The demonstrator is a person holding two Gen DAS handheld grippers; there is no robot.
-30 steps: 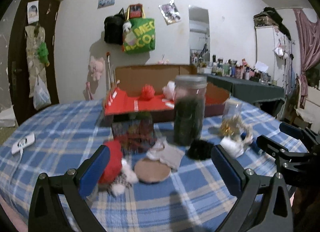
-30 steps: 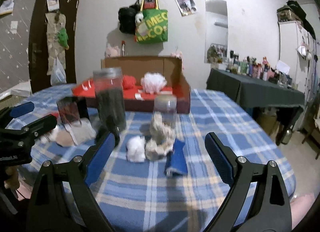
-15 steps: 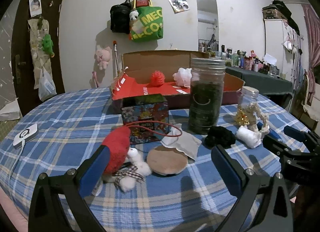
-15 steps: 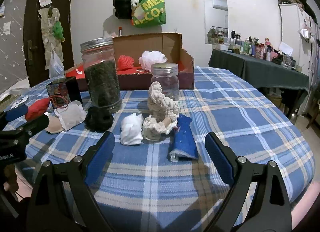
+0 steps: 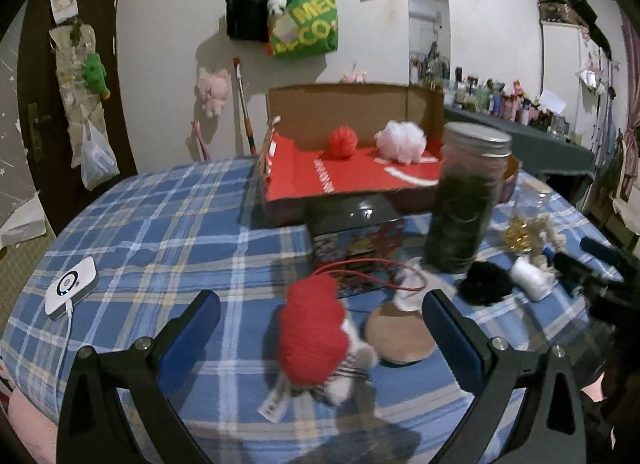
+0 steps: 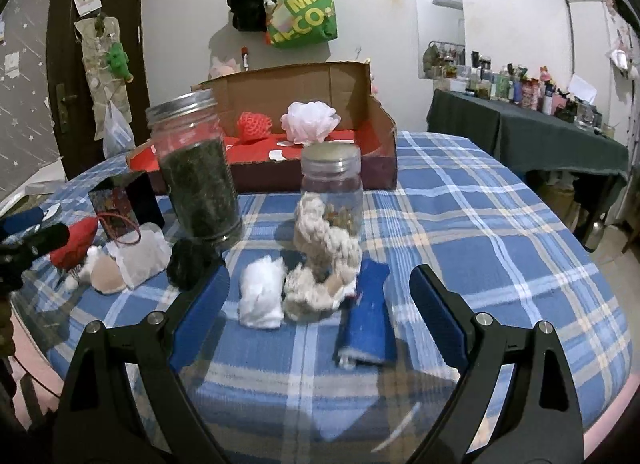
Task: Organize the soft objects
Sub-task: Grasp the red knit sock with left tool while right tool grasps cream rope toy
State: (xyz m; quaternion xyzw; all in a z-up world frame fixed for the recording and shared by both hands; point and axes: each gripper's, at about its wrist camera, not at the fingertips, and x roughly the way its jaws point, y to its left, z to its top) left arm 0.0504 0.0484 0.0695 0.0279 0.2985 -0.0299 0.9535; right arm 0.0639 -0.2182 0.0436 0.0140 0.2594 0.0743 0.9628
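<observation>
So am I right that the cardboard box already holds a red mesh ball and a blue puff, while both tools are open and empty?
Not quite: the puff in the cardboard box is pale pink-white, not blue, as the right wrist view shows. The red mesh ball is beside it, and the left tool and right tool are open and empty.

White wall (image 6: 180, 3), dark door (image 6: 60, 63) — green tote bag (image 6: 304, 11), cluttered side table (image 6: 540, 123).

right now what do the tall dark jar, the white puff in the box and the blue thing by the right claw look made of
Tall jar: clear glass by its sheen, dull metal screw lid, dark contents.
White puff: gathered plastic mesh, probably a bath pouf.
Blue thing: matte folded fabric, possibly knit; blurred.
</observation>
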